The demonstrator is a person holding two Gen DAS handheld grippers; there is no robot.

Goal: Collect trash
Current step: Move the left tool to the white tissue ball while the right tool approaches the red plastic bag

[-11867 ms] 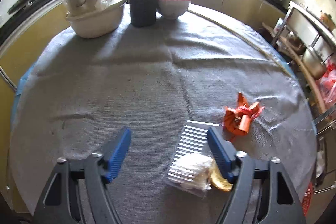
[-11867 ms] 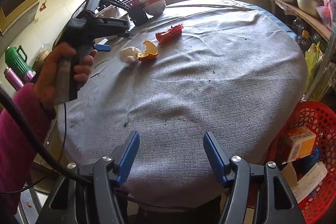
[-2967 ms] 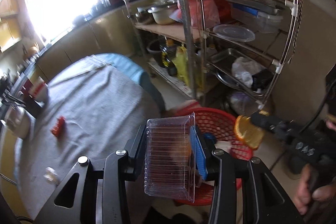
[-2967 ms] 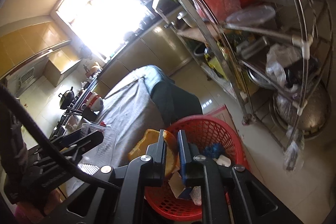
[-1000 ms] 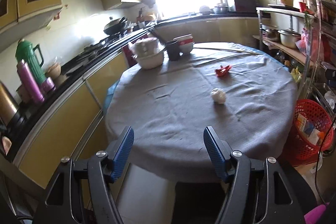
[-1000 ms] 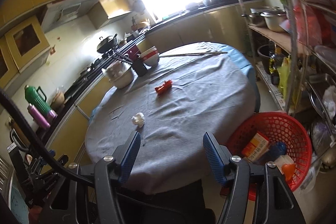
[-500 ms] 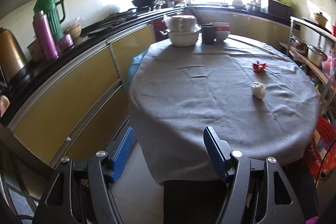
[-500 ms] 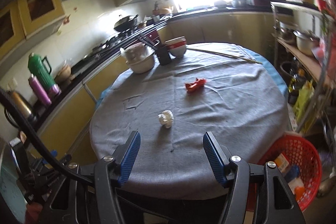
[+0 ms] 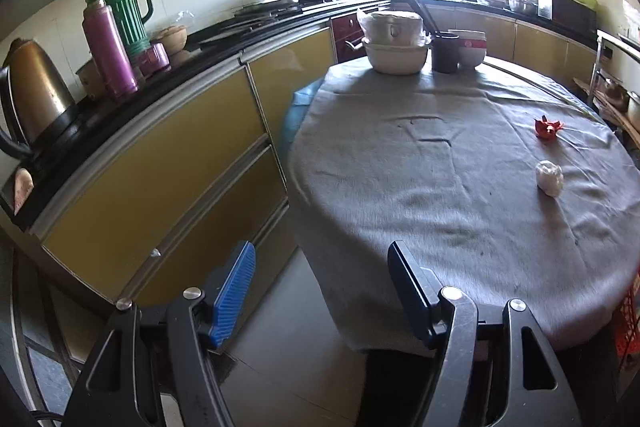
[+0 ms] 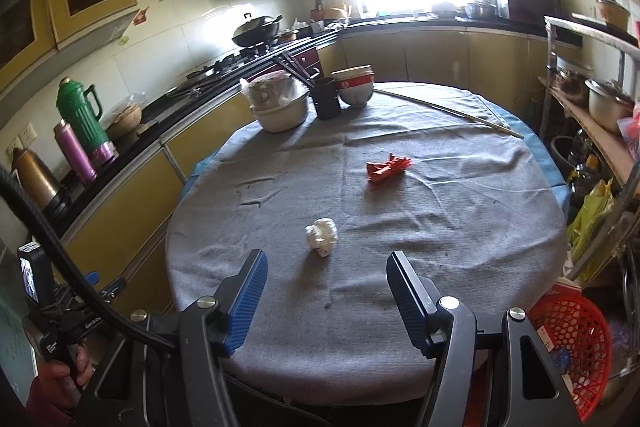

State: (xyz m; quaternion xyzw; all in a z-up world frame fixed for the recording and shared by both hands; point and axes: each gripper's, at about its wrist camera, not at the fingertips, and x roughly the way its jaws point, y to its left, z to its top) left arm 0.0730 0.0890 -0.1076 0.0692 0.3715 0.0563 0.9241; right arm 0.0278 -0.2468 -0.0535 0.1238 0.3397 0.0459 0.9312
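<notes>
A crumpled white paper wad [image 10: 321, 235] and a red wrapper [image 10: 387, 167] lie on the round table with the grey cloth [image 10: 460, 227]. The wad [image 9: 549, 177] and the wrapper [image 9: 547, 128] also show at the right of the left wrist view. My right gripper [image 10: 323, 293] is open and empty, above the table's near edge, just short of the wad. My left gripper [image 9: 322, 287] is open and empty, off the table's left edge, over the floor. The red mesh trash basket [image 10: 576, 343] stands on the floor at the table's right.
Stacked bowls [image 10: 280, 103], a dark cup with chopsticks [image 10: 326, 99] and a red-banded bowl [image 10: 356, 87] stand at the table's far side. Yellow cabinets with thermoses and a kettle [image 9: 32, 91] run along the left. A metal rack [image 10: 600, 131] stands at the right.
Both grippers have swung left and come closer to the table; the wad is now nearer the right gripper. The left view has turned toward the cabinets. Both stay open and empty.
</notes>
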